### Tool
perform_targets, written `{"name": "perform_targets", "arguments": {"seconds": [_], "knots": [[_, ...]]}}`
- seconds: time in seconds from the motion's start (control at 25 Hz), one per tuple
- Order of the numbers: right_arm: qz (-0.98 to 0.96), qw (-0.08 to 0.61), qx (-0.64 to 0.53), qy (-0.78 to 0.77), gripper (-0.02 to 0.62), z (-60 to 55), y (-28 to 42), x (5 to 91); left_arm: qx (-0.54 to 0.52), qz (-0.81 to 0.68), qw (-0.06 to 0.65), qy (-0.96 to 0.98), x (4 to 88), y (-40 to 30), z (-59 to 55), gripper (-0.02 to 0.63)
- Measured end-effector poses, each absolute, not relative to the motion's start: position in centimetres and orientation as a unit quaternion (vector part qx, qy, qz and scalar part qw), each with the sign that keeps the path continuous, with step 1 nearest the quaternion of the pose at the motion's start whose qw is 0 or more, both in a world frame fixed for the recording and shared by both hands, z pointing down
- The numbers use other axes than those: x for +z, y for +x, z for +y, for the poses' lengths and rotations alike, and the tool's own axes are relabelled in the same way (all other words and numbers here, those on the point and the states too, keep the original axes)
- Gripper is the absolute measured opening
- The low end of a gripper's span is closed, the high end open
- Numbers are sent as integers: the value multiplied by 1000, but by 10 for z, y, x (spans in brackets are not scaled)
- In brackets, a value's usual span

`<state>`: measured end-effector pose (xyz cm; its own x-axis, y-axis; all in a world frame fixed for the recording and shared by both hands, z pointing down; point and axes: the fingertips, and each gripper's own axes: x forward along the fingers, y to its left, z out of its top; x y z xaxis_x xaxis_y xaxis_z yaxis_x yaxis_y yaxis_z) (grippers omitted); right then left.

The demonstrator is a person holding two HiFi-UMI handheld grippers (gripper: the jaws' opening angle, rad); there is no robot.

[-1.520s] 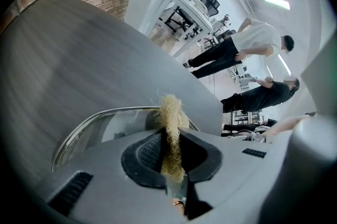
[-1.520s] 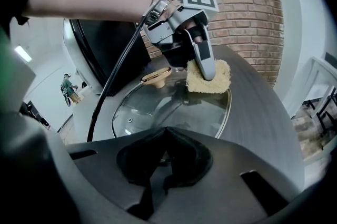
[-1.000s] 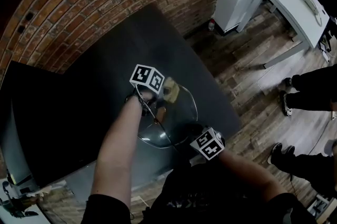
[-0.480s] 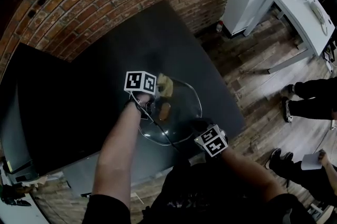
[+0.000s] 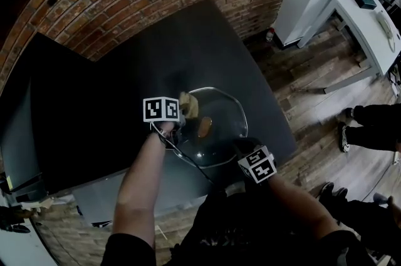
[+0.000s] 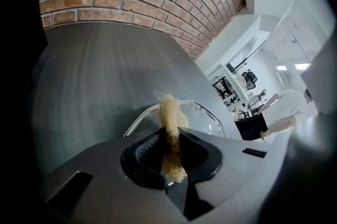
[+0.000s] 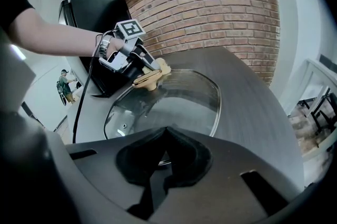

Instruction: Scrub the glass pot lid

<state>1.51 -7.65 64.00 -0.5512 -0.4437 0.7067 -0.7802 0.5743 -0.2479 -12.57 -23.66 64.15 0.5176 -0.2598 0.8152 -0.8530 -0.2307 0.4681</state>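
Glass pot lid (image 5: 220,116), clear and steel-rimmed, centre frame; left gripper (image 6: 171,136) pinches a fuzzy tan scrubber (image 6: 169,112) at its upper-left edge, right gripper (image 7: 162,158) clamps the lower-right rim.

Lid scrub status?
Done: left gripper is shut on the fibrous scrubber; right gripper clamps the glass pot lid by its near rim. In hand: scrubber is at the lid's opposite rim. Left: unclear; no visible soil or suds show coverage.
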Motion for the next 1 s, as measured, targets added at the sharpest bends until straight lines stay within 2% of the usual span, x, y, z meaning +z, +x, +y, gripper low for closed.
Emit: {"name": "perform_targets", "arguments": {"seconds": [0.44,1.0], "knots": [[-832,301,282,372,18,-75,15,638,245,-453,488,705,638,-166,-179,58],[-827,301,279,385,18,-76,17,641,271,-465,465,703,643,-183,-105,58]]}}
